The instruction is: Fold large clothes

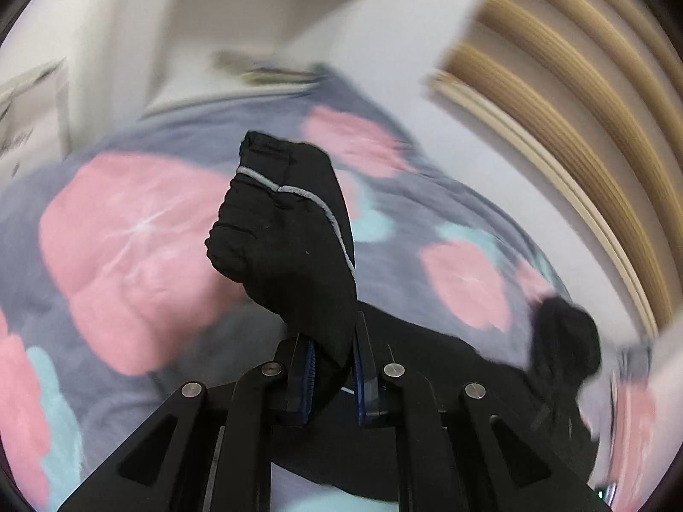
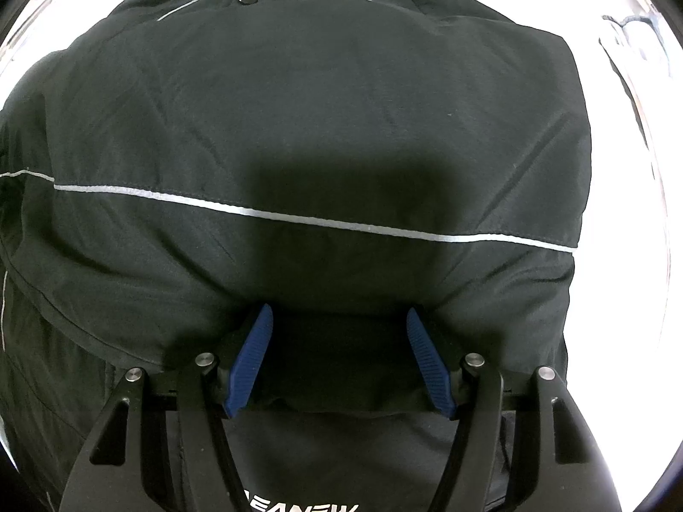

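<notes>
My left tongs [image 1: 333, 367] are clenched on a bunched fold of the black jacket [image 1: 294, 251], blue pads pressed tight on either side of the cloth. The gripped part sticks up in front of the camera, looks like a sleeve cuff, with a thin grey piping line [image 1: 324, 213] curving across it. More black fabric trails down and off to the right, ending in a dark lump [image 1: 563, 337] near the frame's right edge. Behind and under it is the bed with a grey cover [image 1: 205, 136] printed with big pink and pale teal blotches. Left view is motion-blurred; background shows a white wall and tan slatted stripes [image 1: 567, 77] upper right, can't tell what they are.

My right tongs [image 2: 337, 358] are spread wide, released, blue pads [image 2: 252, 367] well apart with nothing pinched between them. Tips sit at the edge of a thick fold of the jacket [image 2: 324, 106], which fills nearly the whole right view, lying flat-ish. A grey reflective stripe [image 2: 307, 217] runs across it left to right. A dark snap button [image 2: 245, 0] shows near the top. Surface around the jacket is blown out white. Partial white lettering on fabric at the bottom edge, unreadable.
</notes>
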`<state>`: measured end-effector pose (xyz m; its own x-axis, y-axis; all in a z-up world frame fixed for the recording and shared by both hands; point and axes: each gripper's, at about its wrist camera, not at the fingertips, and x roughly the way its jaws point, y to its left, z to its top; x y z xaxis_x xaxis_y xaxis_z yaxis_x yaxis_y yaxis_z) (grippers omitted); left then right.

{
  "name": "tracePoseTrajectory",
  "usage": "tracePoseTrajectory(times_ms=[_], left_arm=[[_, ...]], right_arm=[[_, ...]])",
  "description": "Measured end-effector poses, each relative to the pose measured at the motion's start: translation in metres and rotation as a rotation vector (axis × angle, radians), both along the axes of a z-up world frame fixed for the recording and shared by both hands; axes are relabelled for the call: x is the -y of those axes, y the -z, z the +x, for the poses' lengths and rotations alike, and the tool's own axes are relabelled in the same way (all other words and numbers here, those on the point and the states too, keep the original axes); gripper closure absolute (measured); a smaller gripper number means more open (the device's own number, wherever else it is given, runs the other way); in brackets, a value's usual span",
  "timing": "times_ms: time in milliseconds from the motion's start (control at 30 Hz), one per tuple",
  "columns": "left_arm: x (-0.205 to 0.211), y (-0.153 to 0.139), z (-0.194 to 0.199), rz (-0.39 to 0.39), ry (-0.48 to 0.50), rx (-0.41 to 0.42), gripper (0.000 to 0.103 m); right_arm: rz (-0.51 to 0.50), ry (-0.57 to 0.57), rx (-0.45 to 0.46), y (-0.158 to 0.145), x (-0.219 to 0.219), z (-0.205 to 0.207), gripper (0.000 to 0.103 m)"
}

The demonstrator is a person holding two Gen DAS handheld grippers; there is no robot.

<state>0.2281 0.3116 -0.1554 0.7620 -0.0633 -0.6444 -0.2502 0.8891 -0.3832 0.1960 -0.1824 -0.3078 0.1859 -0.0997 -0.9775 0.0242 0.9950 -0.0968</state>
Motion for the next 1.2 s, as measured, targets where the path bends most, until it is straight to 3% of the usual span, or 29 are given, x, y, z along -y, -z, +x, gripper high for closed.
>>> tracePoseTrajectory(times_ms=[200,400,500,567,667,767,867,1000,1100,1200], left_arm=[[0.112,-0.030,-0.015,0.039,0.209,0.045,0.089],[0.251,-0.037,-0.026,0.105,0.527,0.044,0.089],[0.315,-0.019,-0.020,0.091,0.664,-0.008,0.086],[0.354,0.008,-0.010,0.098,0.735,-0.081,0.082],[0.382,0.052,0.007,0.026,0.806,-0.208,0.077],[0.388,0.099,0.024,-0.163,0.864,-0.389,0.076],[0.378,0.111,0.022,-0.306,0.857,-0.445,0.076],[0.359,0.088,0.003,-0.297,0.862,-0.404,0.071],[0.332,0.062,-0.012,-0.281,0.833,-0.346,0.054],[0.300,0.050,-0.019,-0.267,0.775,-0.316,0.052]], right_arm=[[0.051,0.016,0.013,-0.013,0.011,-0.008,0.034],[0.125,0.012,0.087,-0.050,0.019,-0.037,0.034],[0.128,0.004,0.113,-0.064,0.025,-0.047,0.034],[0.133,0.011,0.123,-0.069,0.033,-0.052,0.034],[0.144,0.032,0.116,-0.069,0.044,-0.056,0.034],[0.160,0.043,0.099,-0.064,0.054,-0.056,0.034],[0.215,0.047,0.101,-0.067,0.056,-0.052,0.034],[0.372,0.039,0.138,-0.082,0.048,-0.034,0.034],[0.498,0.050,0.141,-0.080,0.042,-0.011,0.034],[0.550,0.089,0.134,-0.069,0.038,0.013,0.034]])
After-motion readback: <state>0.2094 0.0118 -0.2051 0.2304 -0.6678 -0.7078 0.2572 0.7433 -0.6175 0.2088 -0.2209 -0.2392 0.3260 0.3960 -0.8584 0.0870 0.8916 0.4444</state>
